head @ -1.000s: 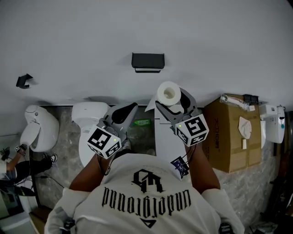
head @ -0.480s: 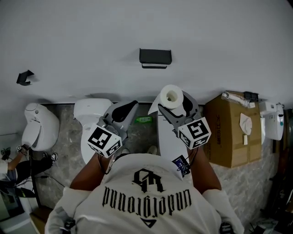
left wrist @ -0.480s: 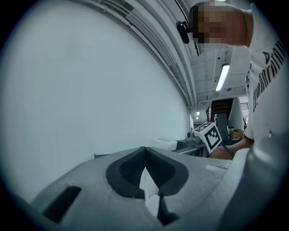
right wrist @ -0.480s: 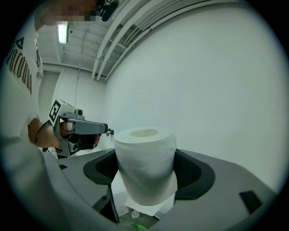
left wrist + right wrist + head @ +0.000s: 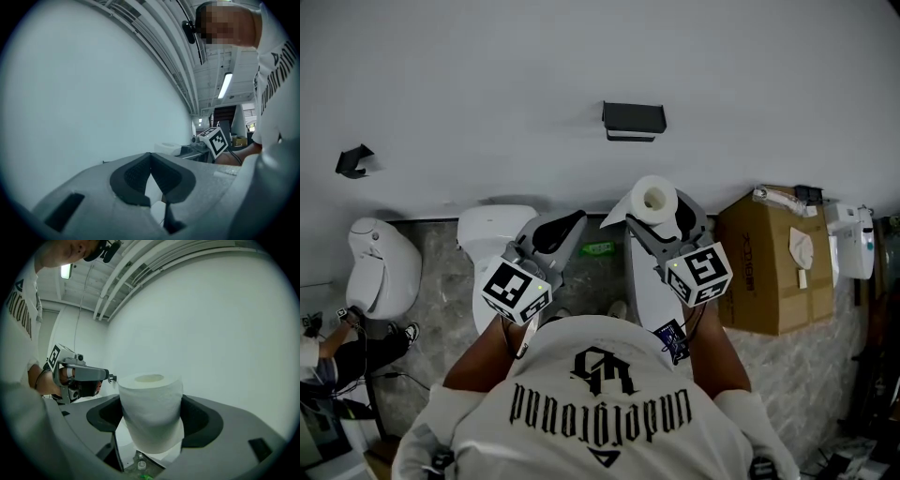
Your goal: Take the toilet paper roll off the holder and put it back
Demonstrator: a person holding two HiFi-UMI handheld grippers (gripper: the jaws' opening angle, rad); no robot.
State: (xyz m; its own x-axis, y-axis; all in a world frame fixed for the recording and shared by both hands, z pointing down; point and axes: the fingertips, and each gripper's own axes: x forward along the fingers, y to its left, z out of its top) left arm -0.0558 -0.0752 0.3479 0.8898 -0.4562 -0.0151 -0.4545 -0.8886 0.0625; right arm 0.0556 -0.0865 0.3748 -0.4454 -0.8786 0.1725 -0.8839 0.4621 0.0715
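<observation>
A white toilet paper roll [image 5: 654, 202] [image 5: 151, 411] stands upright between the jaws of my right gripper [image 5: 664, 217] [image 5: 152, 420], which is shut on it; a loose sheet end hangs off its left side. The black wall holder [image 5: 633, 120] is mounted on the white wall above and a little left of the roll, apart from it and with nothing on it. My left gripper [image 5: 551, 232] [image 5: 151, 180] hangs lower left of the holder with its jaws shut and nothing between them.
A white toilet [image 5: 487, 234] stands below the left gripper, another white fixture [image 5: 380, 267] at far left. A cardboard box [image 5: 769, 262] sits on the floor at right. A small black bracket [image 5: 352, 161] is on the wall at left. A seated person's legs [image 5: 356, 352] show at bottom left.
The view has shifted so the holder sits further right and lower in frame. The right gripper keeps the roll, now nearer below the holder. The left gripper stays shut.
</observation>
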